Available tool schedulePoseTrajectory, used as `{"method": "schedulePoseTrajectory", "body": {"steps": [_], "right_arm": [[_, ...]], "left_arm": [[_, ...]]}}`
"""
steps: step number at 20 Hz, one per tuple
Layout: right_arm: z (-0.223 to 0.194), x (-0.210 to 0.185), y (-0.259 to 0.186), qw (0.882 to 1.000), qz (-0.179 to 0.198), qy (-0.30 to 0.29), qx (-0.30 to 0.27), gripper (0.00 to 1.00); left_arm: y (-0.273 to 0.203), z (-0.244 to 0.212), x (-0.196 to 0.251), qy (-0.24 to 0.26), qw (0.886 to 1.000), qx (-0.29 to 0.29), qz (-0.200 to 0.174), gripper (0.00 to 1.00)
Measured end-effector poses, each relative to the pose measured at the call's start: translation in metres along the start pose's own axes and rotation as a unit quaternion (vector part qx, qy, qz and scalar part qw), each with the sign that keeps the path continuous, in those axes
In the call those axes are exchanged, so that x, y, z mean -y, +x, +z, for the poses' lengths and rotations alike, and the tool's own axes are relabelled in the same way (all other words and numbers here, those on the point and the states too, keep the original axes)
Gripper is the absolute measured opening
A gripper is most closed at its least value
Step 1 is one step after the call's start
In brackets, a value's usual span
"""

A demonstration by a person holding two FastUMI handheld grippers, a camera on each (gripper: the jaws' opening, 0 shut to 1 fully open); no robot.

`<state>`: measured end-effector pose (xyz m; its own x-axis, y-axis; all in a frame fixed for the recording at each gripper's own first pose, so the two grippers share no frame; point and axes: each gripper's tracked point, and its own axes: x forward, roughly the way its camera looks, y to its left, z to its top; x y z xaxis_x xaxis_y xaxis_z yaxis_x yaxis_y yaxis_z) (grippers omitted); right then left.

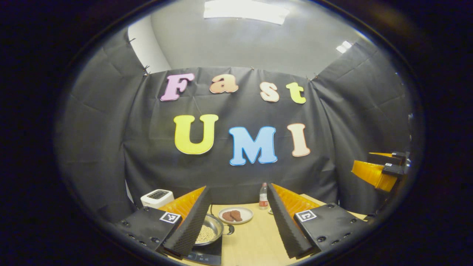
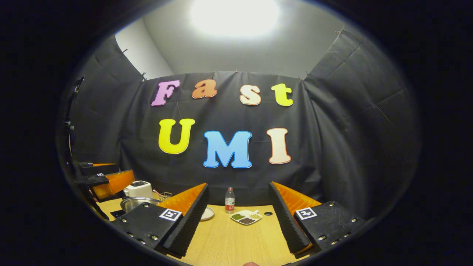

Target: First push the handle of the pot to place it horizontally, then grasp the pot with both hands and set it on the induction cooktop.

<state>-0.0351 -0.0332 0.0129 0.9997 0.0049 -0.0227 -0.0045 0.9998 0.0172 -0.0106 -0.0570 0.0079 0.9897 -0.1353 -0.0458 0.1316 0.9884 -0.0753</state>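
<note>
Left hand-held gripper [image 1: 239,225]: fingers wide apart at the bottom of the left gripper view, holding nothing; it hangs above the tabletop, raised and level, facing the back wall.

Right hand-held gripper [image 2: 238,218]: fingers likewise spread and empty at the bottom of the right gripper view; in the left gripper view it shows at the right edge, off to the side and well apart from the pot.

Pot [image 1: 210,231]: lower left of the left gripper view, just behind the left finger; a shallow steel pot with pale grains inside, resting on the induction cooktop [image 1: 207,255], whose dark panel shows at the bottom edge. In the right gripper view the pot sits at the lower left, near the other gripper.

Handle [image 1: 230,229]: a short dark stub pointing toward the right of the frame, lying roughly level as far as I can tell.

Step in hand: the pot looks set on the cooktop already, so both grippers being open and clear of it fits a finished placement.

Plate [image 1: 235,215]: lower centre, with two brown patties, just behind the pot.

Bottle [image 1: 263,196]: upright near the back wall, lower centre.

Toaster [image 1: 157,197]: white, lower left, behind the left finger.

Divided dish [image 2: 246,217]: lower centre of the right gripper view, with dark and green fillings.

Tabletop [image 1: 255,244]: light wood, carrying everything.
</note>
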Motion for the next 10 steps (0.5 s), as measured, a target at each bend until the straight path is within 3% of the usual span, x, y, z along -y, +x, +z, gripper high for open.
{"method": "schedulePoseTrajectory", "body": {"steps": [4,7,10], "right_arm": [[-0.001,-0.009,-0.005,1.0,0.006,0.0,-0.003,0.96],[-0.001,-0.011,-0.009,1.0,0.004,0.007,-0.007,0.96],[-0.002,-0.015,-0.012,1.0,0.002,0.008,-0.011,0.96]], "left_arm": [[-0.012,0.005,-0.01,0.002,1.0,0.006,0.002,1.0],[-0.017,0.001,-0.017,0.001,1.0,0.001,0.005,0.94],[-0.021,-0.002,-0.027,-0.005,1.0,-0.005,0.011,0.97]]}}
